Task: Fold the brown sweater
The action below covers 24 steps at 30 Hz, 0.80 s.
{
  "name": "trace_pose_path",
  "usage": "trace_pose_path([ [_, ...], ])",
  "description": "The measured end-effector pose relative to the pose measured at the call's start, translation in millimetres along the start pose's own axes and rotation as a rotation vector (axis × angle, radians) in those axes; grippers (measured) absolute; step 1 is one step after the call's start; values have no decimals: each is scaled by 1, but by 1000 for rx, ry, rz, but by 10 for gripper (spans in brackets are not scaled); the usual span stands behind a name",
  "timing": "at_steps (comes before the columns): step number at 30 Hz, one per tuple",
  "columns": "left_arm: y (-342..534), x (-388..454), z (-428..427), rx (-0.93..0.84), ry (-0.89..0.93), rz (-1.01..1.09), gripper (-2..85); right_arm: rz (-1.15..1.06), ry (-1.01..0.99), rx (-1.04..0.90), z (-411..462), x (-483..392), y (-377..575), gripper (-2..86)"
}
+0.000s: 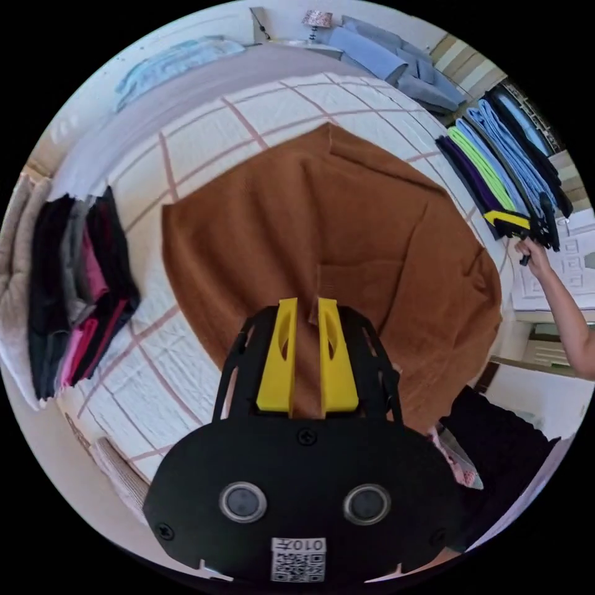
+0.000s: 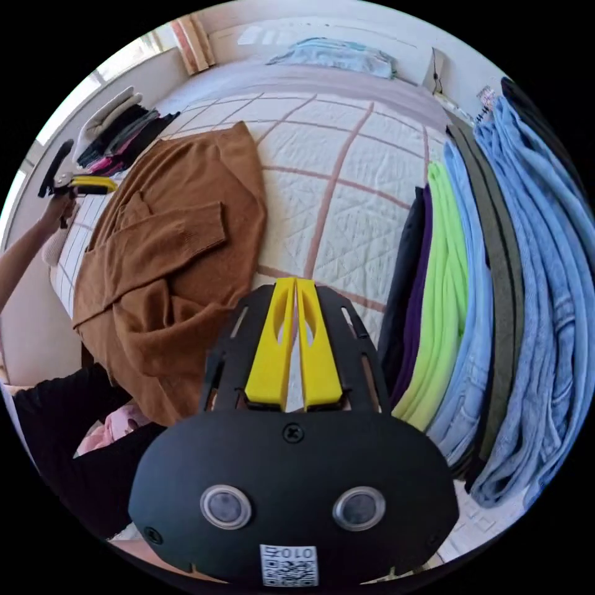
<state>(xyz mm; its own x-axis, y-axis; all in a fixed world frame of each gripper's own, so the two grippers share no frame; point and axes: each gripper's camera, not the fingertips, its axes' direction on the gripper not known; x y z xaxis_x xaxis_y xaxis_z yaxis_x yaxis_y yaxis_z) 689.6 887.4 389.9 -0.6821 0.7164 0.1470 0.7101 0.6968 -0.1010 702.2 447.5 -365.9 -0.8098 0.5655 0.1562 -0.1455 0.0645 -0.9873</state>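
The brown sweater (image 1: 347,248) lies spread on a white quilted bed (image 1: 204,136), its sleeves folded across the body (image 2: 167,248), and its near edge hangs over the bedside by the person. My left gripper (image 1: 307,302) hovers above the sweater's lower part, its yellow jaws a narrow gap apart with nothing between them. A hand holds it up at the bed's far side in the right gripper view (image 2: 111,184). My right gripper (image 2: 294,282) is shut and empty over the bare quilt, beside a row of folded clothes. In the left gripper view it is by that row (image 1: 489,217).
A row of folded clothes in purple, green and blue (image 2: 446,297) lines one side of the bed. A stack of dark and pink clothes (image 1: 80,297) sits at the opposite side. A light blue cloth (image 1: 173,62) lies at the head. The person in black (image 1: 496,446) stands at the bed's edge.
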Motion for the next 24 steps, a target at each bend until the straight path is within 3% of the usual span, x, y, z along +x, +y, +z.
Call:
trace_pose_path([
  [2, -10, 2, -30, 171, -114, -51, 67, -41, -24, 42, -11, -18, 6, 26],
  [4, -39, 3, -25, 205, -40, -31, 79, -62, -49, 62, -14, -33, 12, 25],
  [7, -108, 3, 12, 158, 108, 1, 92, -51, -31, 80, -10, -49, 20, 18],
  [13, -217, 34, 83, 37, 2, 145, 100, 9, -24, 65, -6, -49, 38, 14],
  [15, -235, 34, 108, -67, 134, 161, 97, 44, -40, 46, -5, -40, 51, 17],
  [16, -245, 37, 115, -88, 283, 192, 94, 51, -46, 41, -5, -37, 55, 18],
  [18, -262, 37, 114, -58, 473, 192, 93, 76, -71, 42, -6, -30, 67, 22],
  [20, -279, 17, 93, 190, 632, 141, 96, 77, -84, 35, -6, -27, 74, 25],
  [22, -282, -8, 78, 385, 657, 40, 104, 82, -82, 30, -6, -26, 79, 26],
  [24, -286, -25, 76, 375, 640, -15, 111, 89, -86, 35, -7, -25, 85, 27],
])
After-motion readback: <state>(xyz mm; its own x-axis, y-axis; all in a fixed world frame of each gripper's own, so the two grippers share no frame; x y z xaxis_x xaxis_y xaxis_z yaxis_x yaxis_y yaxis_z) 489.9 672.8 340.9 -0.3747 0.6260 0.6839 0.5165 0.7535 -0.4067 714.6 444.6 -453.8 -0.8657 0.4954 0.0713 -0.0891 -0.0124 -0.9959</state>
